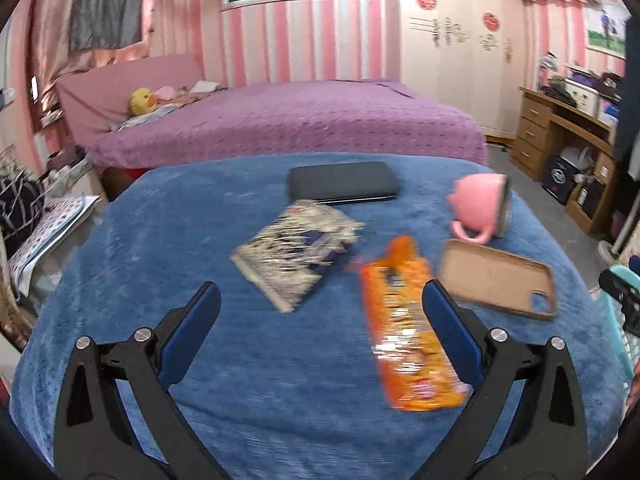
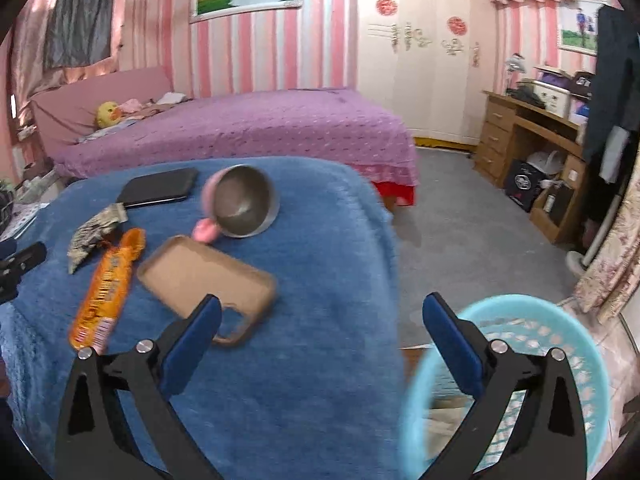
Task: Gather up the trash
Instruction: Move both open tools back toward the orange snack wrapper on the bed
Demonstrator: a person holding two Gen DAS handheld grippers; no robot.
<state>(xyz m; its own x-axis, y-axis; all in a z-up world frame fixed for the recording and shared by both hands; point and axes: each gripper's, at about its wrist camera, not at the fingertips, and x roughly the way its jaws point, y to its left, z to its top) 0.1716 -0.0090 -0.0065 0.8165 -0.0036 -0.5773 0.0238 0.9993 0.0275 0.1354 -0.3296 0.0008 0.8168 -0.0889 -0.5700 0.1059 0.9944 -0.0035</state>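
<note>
On the blue-covered table point(image 1: 200, 240) lie an orange snack wrapper point(image 1: 404, 332) and a crumpled silver and dark wrapper point(image 1: 296, 256). My left gripper point(image 1: 320, 304) is open and empty above the table, its right finger beside the orange wrapper. In the right wrist view the orange wrapper point(image 2: 106, 288) and the silver wrapper point(image 2: 94, 232) lie at the left. My right gripper point(image 2: 320, 316) is open and empty over the table's right edge, next to a light blue mesh basket point(image 2: 560, 320) standing on the floor.
A pink cup point(image 1: 480, 208) lies on its side, a brown phone case point(image 1: 500, 276) sits beside it, and a dark tablet point(image 1: 344, 182) lies at the far side. A purple bed point(image 1: 288, 120) stands behind the table. A wooden desk point(image 2: 532, 140) stands at the right.
</note>
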